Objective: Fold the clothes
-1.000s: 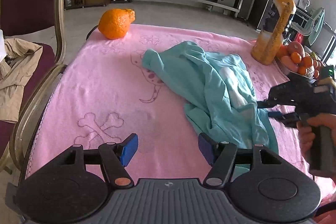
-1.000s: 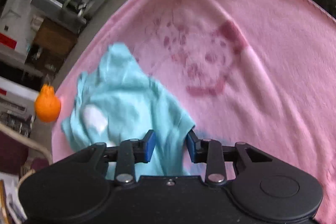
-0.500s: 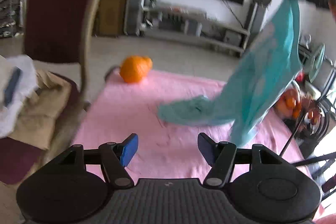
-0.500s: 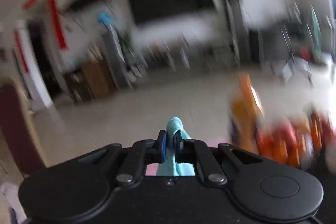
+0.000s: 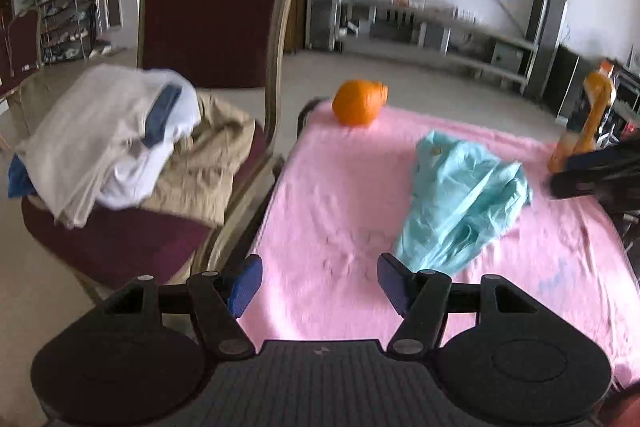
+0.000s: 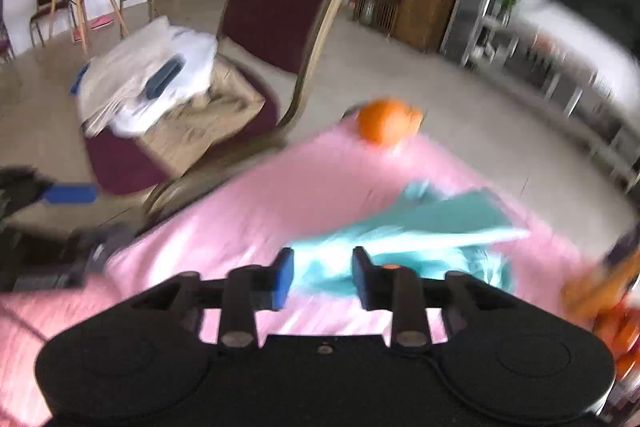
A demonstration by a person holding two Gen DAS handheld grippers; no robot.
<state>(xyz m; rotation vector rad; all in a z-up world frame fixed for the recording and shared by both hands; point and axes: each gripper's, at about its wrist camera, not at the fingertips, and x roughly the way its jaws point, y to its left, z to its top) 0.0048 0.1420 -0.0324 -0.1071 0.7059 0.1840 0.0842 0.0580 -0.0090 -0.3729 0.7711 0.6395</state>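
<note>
The teal garment lies crumpled on the pink-covered worktop, toward two o'clock from the left tongs, which stand spread and empty. The right tongs have just been opening; their pads are apart with nothing pinched, the garment lying beyond them. An orange fruit sits at twelve o'clock, near the far edge.
</note>
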